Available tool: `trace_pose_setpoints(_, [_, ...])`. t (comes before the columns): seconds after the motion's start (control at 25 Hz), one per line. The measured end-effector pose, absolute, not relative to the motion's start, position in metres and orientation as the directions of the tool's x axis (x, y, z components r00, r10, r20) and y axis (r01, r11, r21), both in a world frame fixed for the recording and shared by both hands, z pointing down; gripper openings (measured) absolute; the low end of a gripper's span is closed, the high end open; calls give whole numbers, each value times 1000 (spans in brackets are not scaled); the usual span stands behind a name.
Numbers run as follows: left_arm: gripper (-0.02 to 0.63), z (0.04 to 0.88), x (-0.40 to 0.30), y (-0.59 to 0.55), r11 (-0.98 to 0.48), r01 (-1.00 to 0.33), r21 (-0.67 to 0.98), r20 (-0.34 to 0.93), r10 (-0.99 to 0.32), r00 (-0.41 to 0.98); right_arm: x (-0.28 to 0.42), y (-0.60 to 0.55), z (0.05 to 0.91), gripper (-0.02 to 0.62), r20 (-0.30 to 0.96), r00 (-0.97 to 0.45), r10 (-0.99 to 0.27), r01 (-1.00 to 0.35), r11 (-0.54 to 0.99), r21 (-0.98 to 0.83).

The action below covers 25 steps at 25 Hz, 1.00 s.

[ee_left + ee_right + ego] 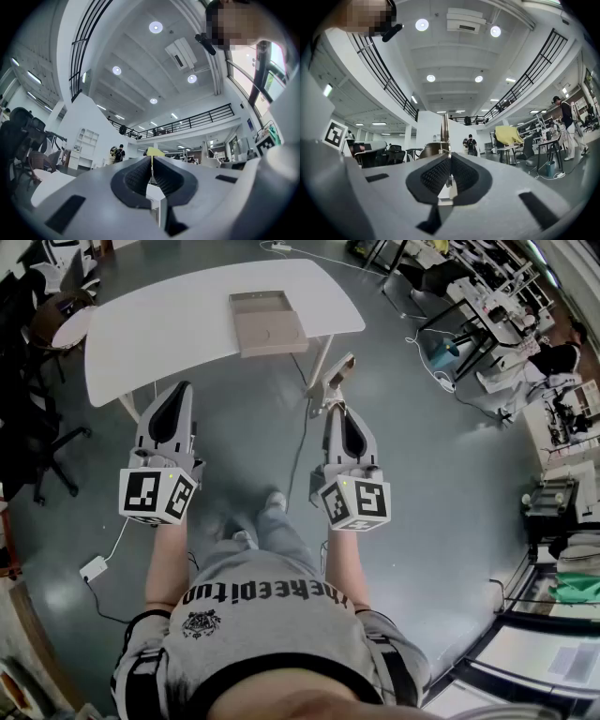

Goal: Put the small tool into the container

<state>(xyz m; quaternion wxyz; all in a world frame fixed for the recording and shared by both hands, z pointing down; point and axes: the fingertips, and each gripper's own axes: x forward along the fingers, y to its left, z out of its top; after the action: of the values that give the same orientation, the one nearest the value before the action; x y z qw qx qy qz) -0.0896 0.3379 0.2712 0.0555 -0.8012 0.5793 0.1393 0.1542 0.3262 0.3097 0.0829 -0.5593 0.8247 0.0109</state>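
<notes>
Head view: the right gripper (337, 409) is clamped on the small tool (335, 379), which juts toward 12 o'clock, short of the white table (150, 329). The container (267, 322), an open box, sits on that table at 11 o'clock from the tool. The left gripper (176, 390) carries nothing

Left gripper view: its 2 jaws are pressed together, empty

Right gripper view: only here does the tool show as a thin metal shaft. It is probably stiff, light and slippery, so a pinch low on it suits

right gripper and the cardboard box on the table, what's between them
Head view: the small tool held by the right gripper, then a table leg and a strip of bare white table before the cardboard box.
</notes>
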Motion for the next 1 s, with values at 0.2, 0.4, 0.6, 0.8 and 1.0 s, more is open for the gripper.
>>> trace_pose_setpoints(0.2, [12, 267, -89, 338, -322, -943, 83, -292, -913, 286, 155, 326, 306, 6, -154, -359, -920, -924, 374, -78])
trace_pose_setpoints(0.4, [12, 267, -86, 337, -326, -941, 88, -283, -914, 290, 156, 324, 306, 6, -156, -358, -920, -924, 373, -80])
trace_pose_setpoints(0.6, [12, 266, -89, 333, -335, -938, 84, -305, -905, 296, 155, 318, 307, 6, -153, -347, -925, -927, 363, -96])
trace_pose_setpoints(0.8, [12, 270, -93, 322, -325, -941, 98, -283, -915, 287, 155, 306, 306, 6, -154, -340, -928, -927, 359, -114])
trace_pose_setpoints(1.0, [12, 277, -95, 292, -309, -945, 106, -249, -928, 276, 150, 272, 312, 6, -142, -356, -924, -920, 373, -120])
